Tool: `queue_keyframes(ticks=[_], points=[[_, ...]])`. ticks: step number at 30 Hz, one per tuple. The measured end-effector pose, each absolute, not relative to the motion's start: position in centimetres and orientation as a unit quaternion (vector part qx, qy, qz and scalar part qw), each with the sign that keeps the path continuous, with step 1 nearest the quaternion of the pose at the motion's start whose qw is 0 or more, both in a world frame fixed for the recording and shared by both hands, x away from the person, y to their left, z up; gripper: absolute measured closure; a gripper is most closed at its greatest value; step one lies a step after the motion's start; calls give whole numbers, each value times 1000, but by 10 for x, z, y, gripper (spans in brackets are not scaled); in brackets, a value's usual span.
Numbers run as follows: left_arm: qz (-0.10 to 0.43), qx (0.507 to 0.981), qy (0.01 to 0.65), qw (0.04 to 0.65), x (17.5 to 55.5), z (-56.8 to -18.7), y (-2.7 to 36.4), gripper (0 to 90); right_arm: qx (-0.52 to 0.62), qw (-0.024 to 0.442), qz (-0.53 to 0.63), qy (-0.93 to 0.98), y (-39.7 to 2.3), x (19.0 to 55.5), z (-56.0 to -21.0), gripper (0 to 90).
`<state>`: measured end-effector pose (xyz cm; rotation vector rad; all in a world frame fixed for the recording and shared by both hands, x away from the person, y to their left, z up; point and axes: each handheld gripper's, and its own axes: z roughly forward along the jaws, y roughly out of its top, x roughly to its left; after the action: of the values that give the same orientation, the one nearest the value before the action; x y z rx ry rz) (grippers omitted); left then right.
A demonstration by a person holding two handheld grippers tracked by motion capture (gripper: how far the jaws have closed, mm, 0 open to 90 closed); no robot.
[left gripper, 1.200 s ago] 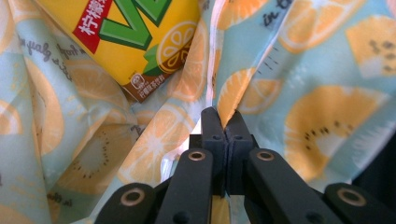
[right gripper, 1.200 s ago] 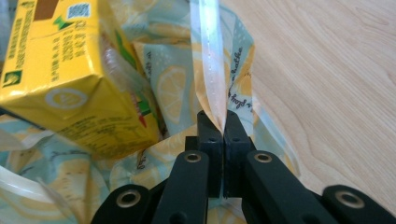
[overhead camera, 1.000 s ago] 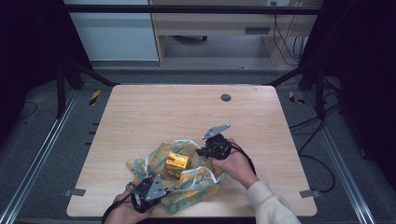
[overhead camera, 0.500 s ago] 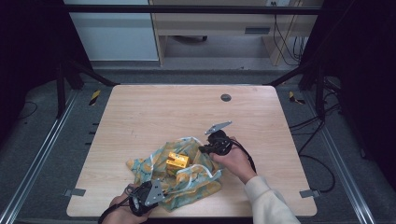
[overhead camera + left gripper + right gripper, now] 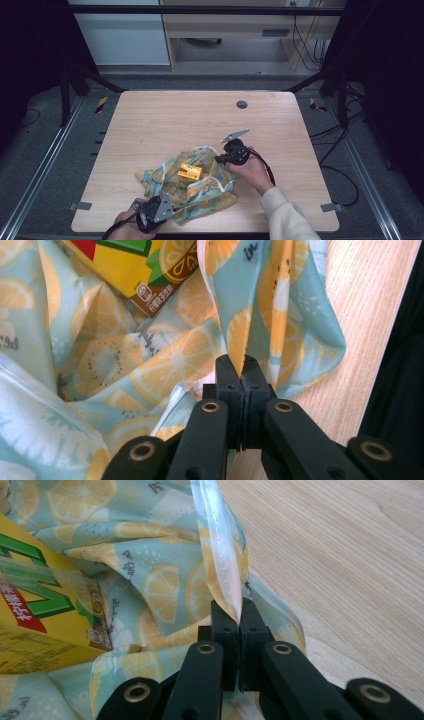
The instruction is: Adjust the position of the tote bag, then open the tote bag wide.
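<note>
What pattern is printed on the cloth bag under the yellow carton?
The cloth bag is pale teal, printed with orange and lemon slices; the left gripper view shows it best.

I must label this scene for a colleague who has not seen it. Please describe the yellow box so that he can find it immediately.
Start from the wooden table and look at its near half, where a crumpled cloth printed with orange slices lies between the two grippers. The yellow box sits in the cloth's middle. It is the only rigid, bright yellow thing there, with green and red printing.

left hand-held gripper [image 5: 172,206]: drawn back toward near desk edge
cloth [image 5: 200,192]: near side pulled flatter, spread wider
</note>
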<state>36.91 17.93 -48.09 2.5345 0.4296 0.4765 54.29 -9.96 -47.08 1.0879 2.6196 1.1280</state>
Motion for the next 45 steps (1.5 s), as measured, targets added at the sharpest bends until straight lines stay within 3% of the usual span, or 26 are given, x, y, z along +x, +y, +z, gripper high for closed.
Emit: queue_keyframes(ticks=[15,45], points=[[160,937,165,262,367,-483,182,900,368,57,358,857,-105,549,-475,892],[188,931,177,257,362,-479,187,897,377,83,348,854,-106,557,-483,885]])
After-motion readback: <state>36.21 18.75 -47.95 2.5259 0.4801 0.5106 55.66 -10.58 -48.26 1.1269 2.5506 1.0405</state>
